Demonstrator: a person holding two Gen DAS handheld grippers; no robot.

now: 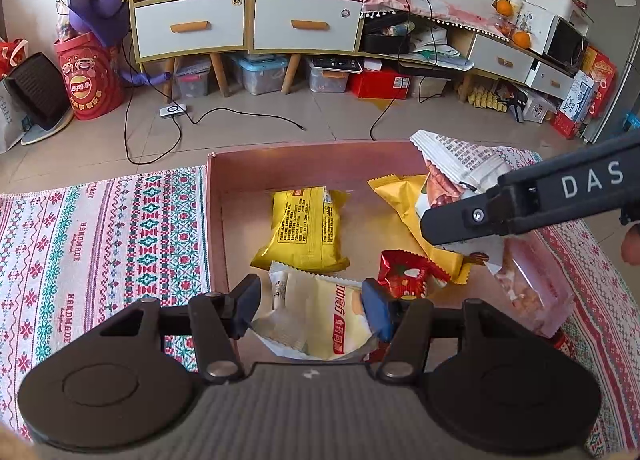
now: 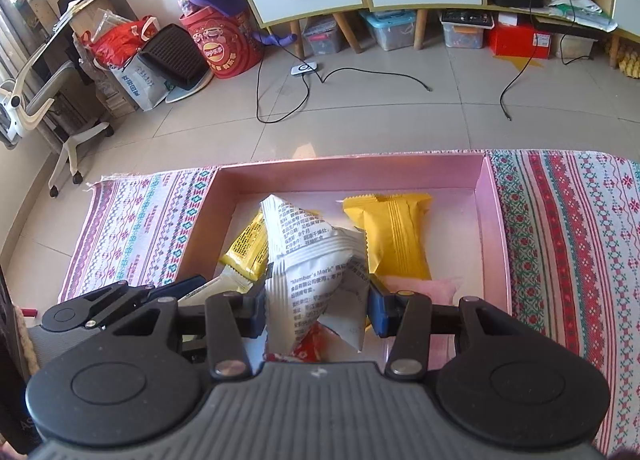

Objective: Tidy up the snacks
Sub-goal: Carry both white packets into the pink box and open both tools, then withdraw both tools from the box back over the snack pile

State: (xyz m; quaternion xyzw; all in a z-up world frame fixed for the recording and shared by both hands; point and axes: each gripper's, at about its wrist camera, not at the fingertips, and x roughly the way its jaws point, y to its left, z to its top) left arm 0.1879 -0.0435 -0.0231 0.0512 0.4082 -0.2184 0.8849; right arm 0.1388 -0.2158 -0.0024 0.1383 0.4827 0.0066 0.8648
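Observation:
A pink box [image 1: 216, 220] sits on a patterned cloth and holds several snack packets. My left gripper [image 1: 312, 310] is over the box's near edge, shut on a white and yellow packet [image 1: 320, 316]. My right gripper [image 2: 318, 310] is shut on a white printed packet [image 2: 316, 260] and holds it above the box [image 2: 490, 212]. In the left wrist view that gripper [image 1: 460, 220] comes in from the right with the white packet [image 1: 456, 160]. In the box lie a yellow printed packet [image 1: 306, 230], a plain yellow packet [image 2: 394, 236], a small red packet [image 1: 404, 276] and a pink packet [image 1: 532, 284].
The patterned cloth [image 1: 100, 244] covers the table on both sides of the box. Beyond the table edge is a tiled floor [image 2: 380, 112] with loose cables, cabinets with drawers, storage bins and a red tub.

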